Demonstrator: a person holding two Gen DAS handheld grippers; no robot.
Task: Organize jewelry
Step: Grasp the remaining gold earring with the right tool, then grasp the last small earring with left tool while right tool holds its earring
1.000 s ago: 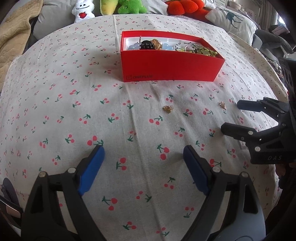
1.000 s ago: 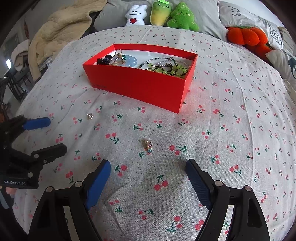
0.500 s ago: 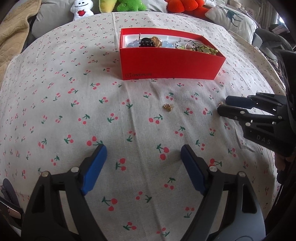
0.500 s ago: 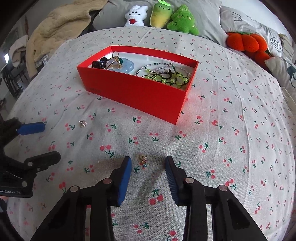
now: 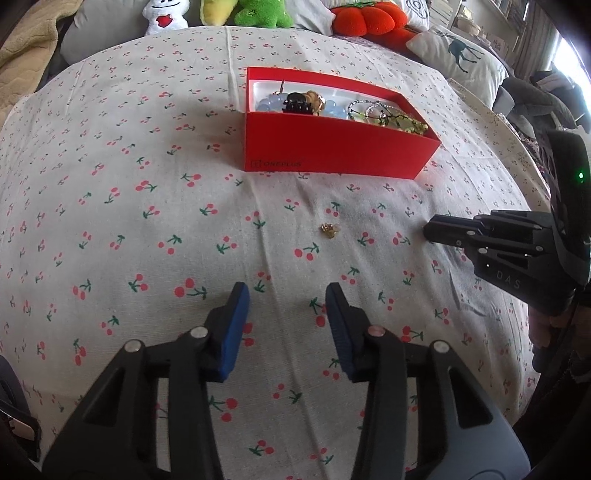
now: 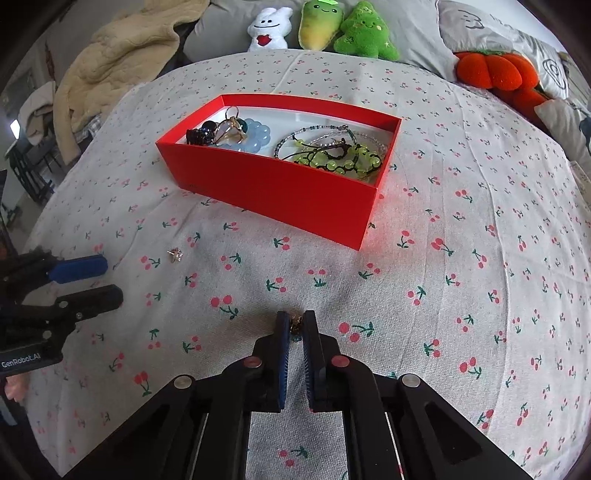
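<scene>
A red box [image 5: 340, 151] [image 6: 280, 184] on the cherry-print cloth holds bead bracelets, a black clip and rings. A small gold earring [image 5: 329, 230] [image 6: 175, 254] lies loose on the cloth in front of the box. My right gripper [image 6: 295, 326] [image 5: 434, 230] is shut on a second small earring [image 6: 295, 324] at cloth level. My left gripper [image 5: 286, 299] [image 6: 99, 278] is open and empty, a short way behind the loose gold earring.
Plush toys [image 6: 321, 27] and an orange pumpkin cushion [image 6: 495, 72] line the far edge. A beige blanket [image 6: 122, 55] lies at the back left. Pillows [image 5: 458, 51] sit at the back right.
My right gripper has moved forward and closed its fingers on the earring. My left gripper has narrowed its opening and shifted closer to the loose gold earring.
</scene>
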